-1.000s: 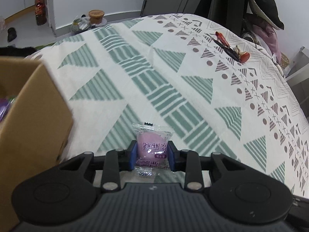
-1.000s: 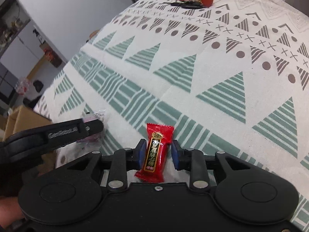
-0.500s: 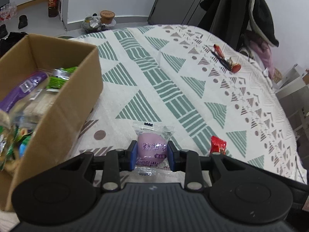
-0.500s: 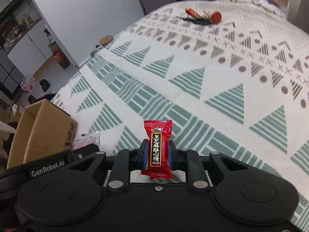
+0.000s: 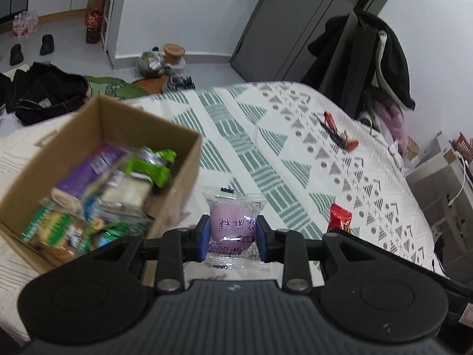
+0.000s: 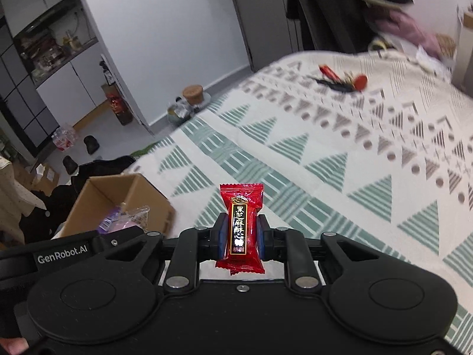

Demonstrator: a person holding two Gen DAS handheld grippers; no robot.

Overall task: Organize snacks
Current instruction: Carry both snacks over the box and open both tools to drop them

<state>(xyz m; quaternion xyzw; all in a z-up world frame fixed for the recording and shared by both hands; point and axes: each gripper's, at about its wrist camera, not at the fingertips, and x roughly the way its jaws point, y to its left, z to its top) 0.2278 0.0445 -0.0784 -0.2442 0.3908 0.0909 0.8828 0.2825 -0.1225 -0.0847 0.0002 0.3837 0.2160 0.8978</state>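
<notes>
Since one second ago both claws have risen from the bed, and the cardboard box (image 5: 97,159), before only a brown edge at the left, now shows its open inside. The right claw (image 6: 240,236) was then spread around the red candy (image 6: 241,227); now its blue pads are pressed on it from both sides.

The red candy is a long glossy foil packet with crimped, toothed ends and a black label with gold characters. It stands upright in the claw, above the bed. The left claw (image 5: 232,238) pinches a pink sweet (image 5: 233,229), a smooth round lump inside a clear, crinkled plastic wrapper with flat sealed ends; the printed characters on it are upside down. It is held in the air just beside the right wall of the box.

The box is plain brown cardboard with straight walls, resting on the bed (image 5: 266,148), which has a white cloth with green striped triangles and brown dots. Inside the box lie many shiny packets, green, purple and clear, but they are blurred and their labels cannot be read. The far part of the cloth in the right wrist view is blurred too. In the left wrist view the red candy is half hidden behind a black claw arm.

Both claws point slanting downward.
</notes>
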